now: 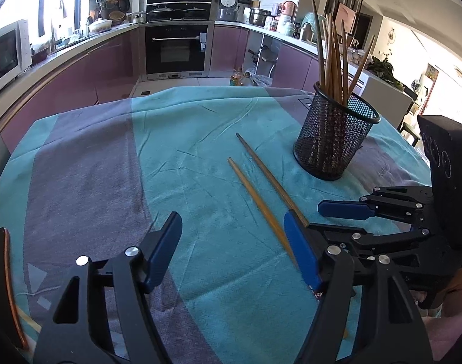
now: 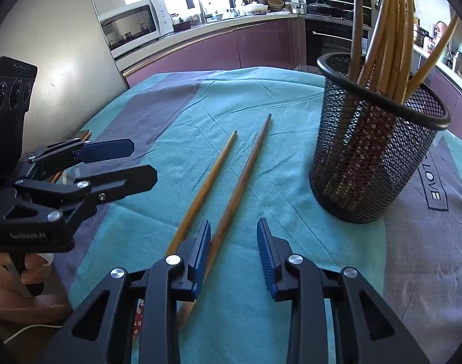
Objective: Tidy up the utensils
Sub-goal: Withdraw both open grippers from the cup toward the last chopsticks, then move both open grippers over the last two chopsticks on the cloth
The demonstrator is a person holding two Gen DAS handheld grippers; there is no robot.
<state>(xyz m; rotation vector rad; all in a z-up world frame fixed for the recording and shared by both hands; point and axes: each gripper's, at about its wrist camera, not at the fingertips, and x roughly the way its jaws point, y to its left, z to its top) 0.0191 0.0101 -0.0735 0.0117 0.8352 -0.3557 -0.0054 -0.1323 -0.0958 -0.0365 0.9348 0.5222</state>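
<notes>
Both tongs are spread open and grip nothing. Right tongs (image 2: pixel 233 254) hover low over the near ends of two loose chopsticks; the darker chopstick (image 2: pixel 241 182) runs up between its blue pads, close against the left pad (image 2: pixel 200 257), and the lighter chopstick (image 2: pixel 205 188) passes just outside that pad. Left tongs (image 1: pixel 232 248), seen in their own view, hang above the cloth with a wide gap between the pads; the right pad (image 1: pixel 300 251) covers the near end of the lighter chopstick (image 1: pixel 256 203), while the darker chopstick (image 1: pixel 269 176) lies just beside it, toward the holder. The two sticks lie side by side on the cloth, not touching along their visible length, their far ends apart.

Black mesh holder (image 2: pixel 373 157) stands upright on the surface, to the right of the loose pair and apart from it. It contains a bundle of wooden chopsticks (image 2: pixel 388 36), standing on end and fanning outward above the rim; most lean against one side, and one leans away to the right.

Teal and purple cloth (image 1: pixel 182 157) covers the surface, with shallow wrinkles. Beyond it lie purple kitchen cabinets (image 1: pixel 79 82), a built-in oven (image 1: pixel 176 50) and a white microwave (image 2: pixel 134 25).
</notes>
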